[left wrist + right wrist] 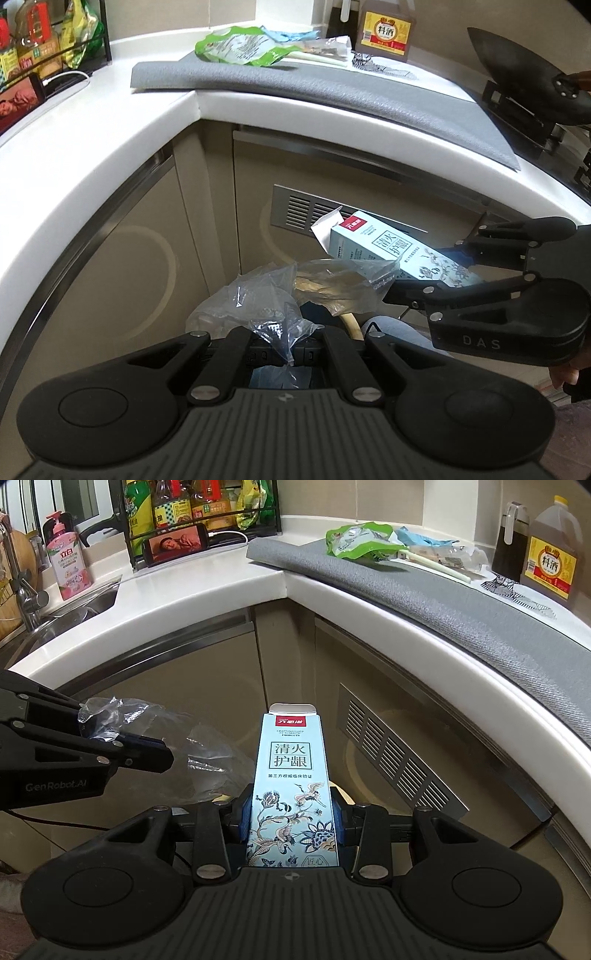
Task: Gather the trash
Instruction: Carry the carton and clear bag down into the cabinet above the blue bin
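Note:
My left gripper point(282, 350) is shut on a crumpled clear plastic bag point(258, 295), which bunches up in front of its fingers. My right gripper point(291, 819) is shut on a tall light-blue carton point(291, 775) printed with flowers and birds, held upright by its lower end. Both are held in front of the cabinet doors, below the counter edge. In the right wrist view the left gripper point(155, 751) and its bag point(214, 760) are just left of the carton. A green wrapper point(362, 541) and a blue wrapper point(421, 539) lie on the grey mat point(461, 602) on the counter.
The white counter point(184, 590) wraps round the corner, with a cooking wine bottle point(550, 565), a dark bottle point(511, 542), a spice rack point(199, 509), a phone point(177, 544) and a sink point(74, 609) with pink soap point(68, 561). A wok point(517, 81) sits right. A vent grille point(399, 760) is on the cabinet.

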Motion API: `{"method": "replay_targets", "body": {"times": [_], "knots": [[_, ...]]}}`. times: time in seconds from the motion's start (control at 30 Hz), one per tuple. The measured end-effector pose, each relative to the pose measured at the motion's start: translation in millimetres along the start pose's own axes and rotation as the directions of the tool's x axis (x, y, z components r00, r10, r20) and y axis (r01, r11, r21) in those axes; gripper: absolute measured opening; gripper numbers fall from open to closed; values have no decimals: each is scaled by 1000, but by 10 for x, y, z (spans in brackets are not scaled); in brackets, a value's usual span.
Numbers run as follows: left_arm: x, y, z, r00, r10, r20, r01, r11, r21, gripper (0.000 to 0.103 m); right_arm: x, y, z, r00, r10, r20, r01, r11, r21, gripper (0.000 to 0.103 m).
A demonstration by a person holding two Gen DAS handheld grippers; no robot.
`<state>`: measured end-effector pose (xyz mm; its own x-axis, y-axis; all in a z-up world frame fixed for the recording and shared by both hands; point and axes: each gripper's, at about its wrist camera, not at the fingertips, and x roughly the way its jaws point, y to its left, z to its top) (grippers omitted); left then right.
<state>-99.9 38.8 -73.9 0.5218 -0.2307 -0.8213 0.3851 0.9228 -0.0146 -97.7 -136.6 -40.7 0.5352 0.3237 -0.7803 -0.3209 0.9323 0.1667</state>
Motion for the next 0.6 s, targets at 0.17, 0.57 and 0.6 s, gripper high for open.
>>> {"method": "replay_targets", "body": {"times": [0.17, 0.57, 0.6], "knots": [[59, 23, 7, 1000, -1, -17, 1, 1000, -11, 0, 63, -21, 2, 1000, 1, -14, -1, 1000, 5, 42], [265, 57, 15, 997, -18, -71, 16, 999, -33, 0, 278, -75, -8, 998, 3, -63, -1, 1000, 19, 42], [292, 62, 14, 997, -20, -77, 17, 999, -35, 0, 301, -79, -9, 998, 4, -68, -2, 1000, 20, 42]]}}
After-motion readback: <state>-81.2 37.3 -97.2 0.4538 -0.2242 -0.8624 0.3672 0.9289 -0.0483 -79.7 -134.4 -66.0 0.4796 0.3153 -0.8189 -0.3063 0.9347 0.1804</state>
